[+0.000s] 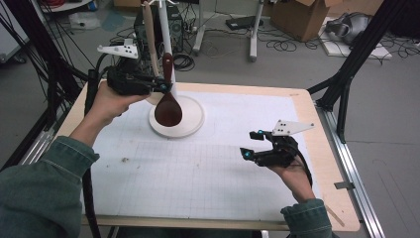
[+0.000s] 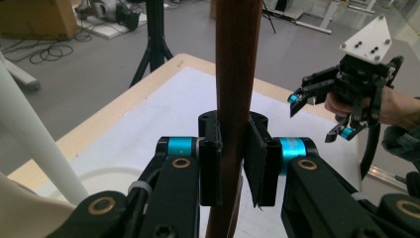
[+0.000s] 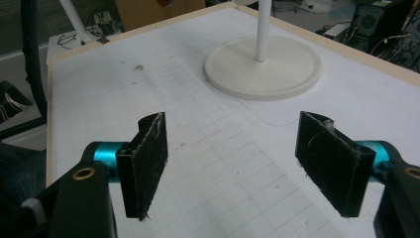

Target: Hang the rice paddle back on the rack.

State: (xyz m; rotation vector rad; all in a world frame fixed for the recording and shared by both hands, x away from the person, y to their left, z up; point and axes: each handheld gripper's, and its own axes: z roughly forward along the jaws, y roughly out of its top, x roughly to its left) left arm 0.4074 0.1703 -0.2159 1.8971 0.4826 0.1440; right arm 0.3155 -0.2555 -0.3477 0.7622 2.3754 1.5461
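Observation:
A dark brown wooden spoon (image 1: 168, 106) hangs upright, bowl down, over the round white base (image 1: 194, 121) of a stand with a white pole (image 1: 164, 29). My left gripper (image 1: 161, 87) is shut on the spoon's handle (image 2: 235, 99), pads pressed on both sides of it. A second, light wooden utensil (image 1: 150, 39) hangs beside the pole. My right gripper (image 1: 251, 145) is open above the white grid mat (image 1: 198, 168) at the right, nothing between its pads (image 3: 146, 158). In the left gripper view the right gripper (image 2: 322, 116) appears farther off, open.
The wooden table's edge (image 1: 317, 129) borders the mat. Black frame legs (image 1: 354, 64) stand at the right, a tripod leg (image 2: 156, 39) beyond the table. Cardboard boxes (image 1: 302, 17) and cables lie on the floor behind.

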